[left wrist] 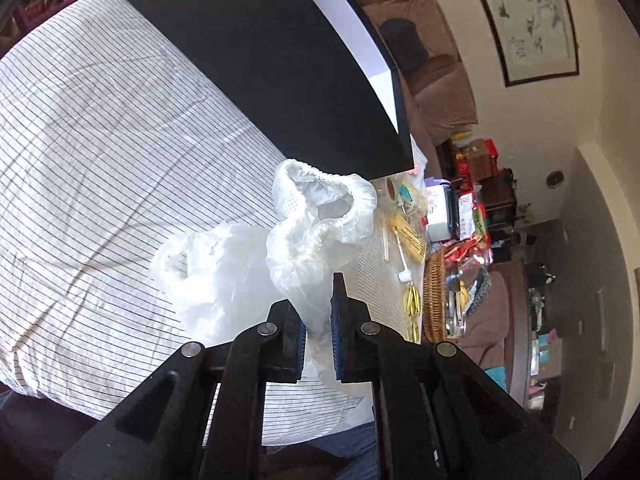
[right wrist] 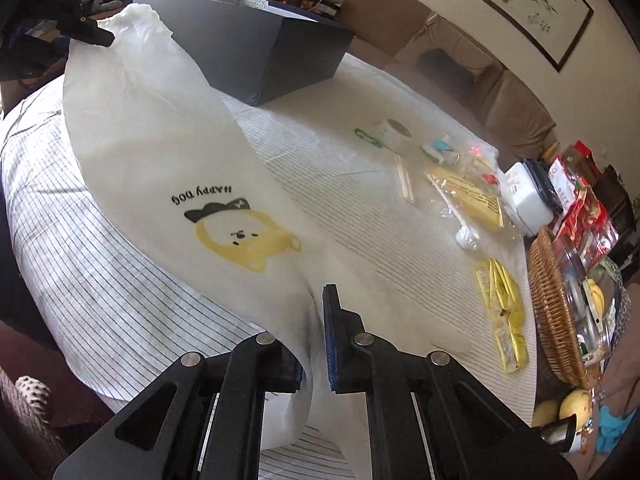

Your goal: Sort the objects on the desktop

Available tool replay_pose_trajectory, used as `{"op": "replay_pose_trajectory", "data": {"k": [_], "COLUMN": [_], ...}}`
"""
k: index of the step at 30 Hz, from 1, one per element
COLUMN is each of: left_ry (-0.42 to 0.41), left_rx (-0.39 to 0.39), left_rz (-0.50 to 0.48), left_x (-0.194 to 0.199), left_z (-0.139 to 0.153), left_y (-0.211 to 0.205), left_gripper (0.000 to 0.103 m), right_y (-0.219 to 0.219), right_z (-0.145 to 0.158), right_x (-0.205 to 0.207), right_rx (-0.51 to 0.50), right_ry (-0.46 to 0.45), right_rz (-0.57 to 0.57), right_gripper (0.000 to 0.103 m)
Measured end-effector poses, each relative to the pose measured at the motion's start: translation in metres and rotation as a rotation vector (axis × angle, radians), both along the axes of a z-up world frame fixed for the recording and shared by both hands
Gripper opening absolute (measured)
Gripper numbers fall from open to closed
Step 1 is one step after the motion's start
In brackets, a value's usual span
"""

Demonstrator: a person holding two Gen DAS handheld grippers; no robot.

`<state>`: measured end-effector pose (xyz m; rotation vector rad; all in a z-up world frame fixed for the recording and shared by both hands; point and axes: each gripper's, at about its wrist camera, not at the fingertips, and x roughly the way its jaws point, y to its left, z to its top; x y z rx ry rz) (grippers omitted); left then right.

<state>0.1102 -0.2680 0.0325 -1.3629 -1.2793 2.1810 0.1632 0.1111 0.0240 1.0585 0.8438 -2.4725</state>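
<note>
A white translucent plastic bag (right wrist: 160,140) with a yellow dog print and the words "HAPPY DOG" hangs stretched between both grippers above the striped tablecloth (right wrist: 100,300). My right gripper (right wrist: 316,340) is shut on its near end; the plastic folds over the left finger. In the right wrist view my left gripper (right wrist: 105,39) pinches the far, gathered edge at the upper left. In the left wrist view the left gripper (left wrist: 318,314) is shut on the bag (left wrist: 320,216), whose elastic rim bunches up in front of it.
A large black box (right wrist: 272,48) stands at the back of the table. To the right lie a tape roll (right wrist: 394,134), wooden sticks (right wrist: 404,178), a yellow packet (right wrist: 472,196), yellow sachets (right wrist: 502,308) and a white box (right wrist: 528,200). A wicker basket (right wrist: 552,312) sits at the right edge.
</note>
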Motion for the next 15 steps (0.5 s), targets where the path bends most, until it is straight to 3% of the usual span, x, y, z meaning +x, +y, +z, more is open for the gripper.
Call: {"op": "replay_pose_trajectory", "data": {"k": [5,9,11,12,13,15], "left_ry": [-0.042,-0.064,-0.065,-0.064,-0.063,-0.069], "left_rx": [-0.181,-0.213,-0.222,-0.229,-0.229,-0.219], "left_rz": [0.012,0.020,0.025,0.029,0.034,0.045], "left_x": [0.013,0.017,0.018,0.017,0.016,0.013], "left_z": [-0.007,-0.017,-0.018,-0.019,-0.019,-0.024], "left_y": [0.011,0.017,0.020,0.021,0.023,0.025], "left_gripper": [0.017,0.019,0.021,0.022,0.022,0.022], "right_y": [-0.006,-0.008,-0.003,0.003,0.011,0.032], "right_z": [-0.016,-0.017,-0.013,-0.011,-0.009,-0.004], "right_x": [0.000,-0.004,-0.005,-0.003,0.000,0.006], "right_rx": [0.026,0.062,0.087,0.101,0.102,0.044], "right_ry": [-0.037,-0.021,-0.025,-0.016,-0.014,-0.029], "right_rz": [0.012,0.006,-0.009,-0.022,-0.037,-0.055], "right_gripper": [0.011,0.021,0.040,0.064,0.081,0.083]}}
